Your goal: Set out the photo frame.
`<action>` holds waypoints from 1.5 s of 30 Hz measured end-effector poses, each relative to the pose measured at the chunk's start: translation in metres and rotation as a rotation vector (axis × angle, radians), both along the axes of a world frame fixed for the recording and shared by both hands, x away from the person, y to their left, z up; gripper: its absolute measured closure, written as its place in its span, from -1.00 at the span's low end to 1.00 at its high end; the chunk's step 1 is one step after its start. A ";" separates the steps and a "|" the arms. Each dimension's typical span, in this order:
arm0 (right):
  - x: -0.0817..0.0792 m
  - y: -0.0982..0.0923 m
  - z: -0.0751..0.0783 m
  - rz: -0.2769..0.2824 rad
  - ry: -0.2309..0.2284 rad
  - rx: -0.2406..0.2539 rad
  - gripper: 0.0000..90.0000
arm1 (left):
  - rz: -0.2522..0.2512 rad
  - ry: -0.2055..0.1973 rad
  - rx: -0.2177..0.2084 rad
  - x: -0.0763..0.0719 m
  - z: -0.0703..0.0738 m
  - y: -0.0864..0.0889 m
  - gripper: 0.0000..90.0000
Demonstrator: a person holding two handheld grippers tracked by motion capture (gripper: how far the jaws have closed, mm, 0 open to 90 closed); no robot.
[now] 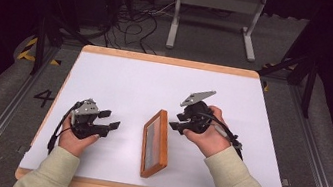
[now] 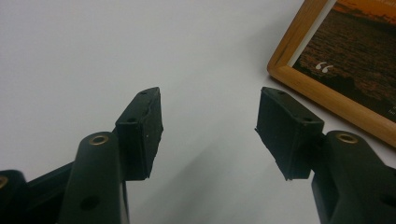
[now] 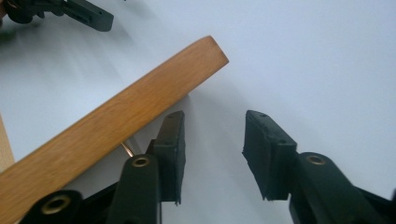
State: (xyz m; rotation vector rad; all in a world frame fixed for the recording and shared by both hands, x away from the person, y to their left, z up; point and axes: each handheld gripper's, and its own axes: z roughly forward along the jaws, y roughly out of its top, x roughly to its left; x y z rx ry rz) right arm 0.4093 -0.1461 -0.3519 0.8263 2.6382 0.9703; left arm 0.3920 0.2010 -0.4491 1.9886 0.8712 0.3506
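Between both grippers on the white table [image 1: 121, 76] stands a wooden picture frame [image 1: 155, 144], leaning; the right gripper [image 3: 212, 154] hovers beside it, parted and empty, while the left gripper [image 2: 210, 133] gapes wide, empty.

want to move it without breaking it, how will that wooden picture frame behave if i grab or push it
The picture frame looks rigid: solid wooden border, so it should lift as one stiff piece. Its glossy front is probably glass, so likely fragile if dropped. In the high view it seems propped at a tilt on the white table, so a push may tip it flat rather than slide it.
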 end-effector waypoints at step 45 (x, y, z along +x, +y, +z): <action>-0.023 0.045 -0.015 -0.036 0.265 0.008 -0.36 | -0.010 -0.006 0.002 0.000 0.001 0.000 -0.10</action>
